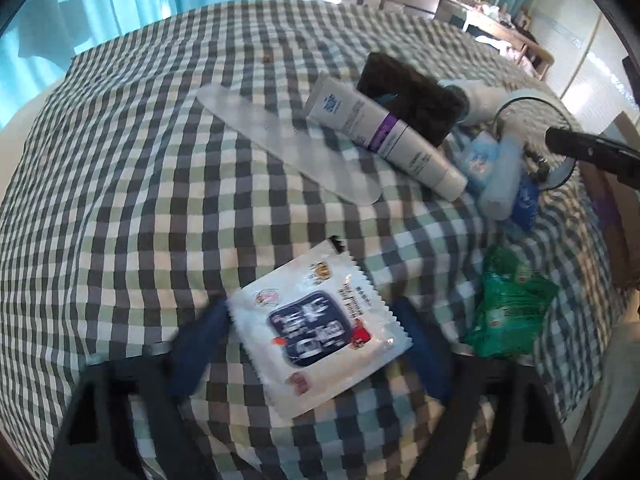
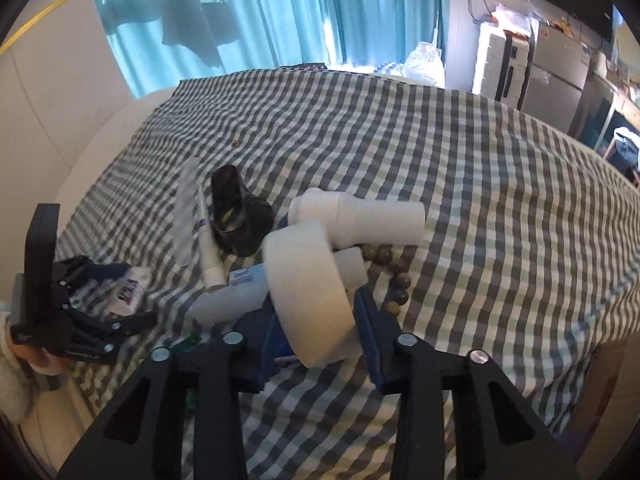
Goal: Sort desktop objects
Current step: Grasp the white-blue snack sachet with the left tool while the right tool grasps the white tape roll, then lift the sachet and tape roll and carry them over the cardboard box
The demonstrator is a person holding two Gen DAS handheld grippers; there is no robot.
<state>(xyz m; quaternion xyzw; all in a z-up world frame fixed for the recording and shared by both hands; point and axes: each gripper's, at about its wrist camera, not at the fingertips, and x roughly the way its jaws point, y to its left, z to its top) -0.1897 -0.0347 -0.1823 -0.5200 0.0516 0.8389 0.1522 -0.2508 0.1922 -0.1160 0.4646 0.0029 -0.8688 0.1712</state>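
Note:
A white wet-wipes pack point(image 1: 320, 328) with a dark blue label lies on the checked cloth point(image 1: 160, 200). My left gripper point(image 1: 316, 316) has its blue fingers point(image 1: 200, 344) pressed on the pack's two side edges. In the right wrist view my right gripper point(image 2: 320, 324) is shut across a wide white roll point(image 2: 308, 300), which stands tilted on its edge. The left gripper point(image 2: 80, 316) shows there at the far left with the wipes pack point(image 2: 130, 290) in it.
Piled beyond the grippers are a white cream tube point(image 1: 384, 136), a black pouch point(image 1: 412, 96), a clear flat strip point(image 1: 288, 144), light blue packs point(image 1: 500, 176), a green pack point(image 1: 512, 304), a white dryer-like thing point(image 2: 352, 216) and a bead string point(image 2: 394, 276). A cardboard box point(image 1: 616, 208) stands at the right edge.

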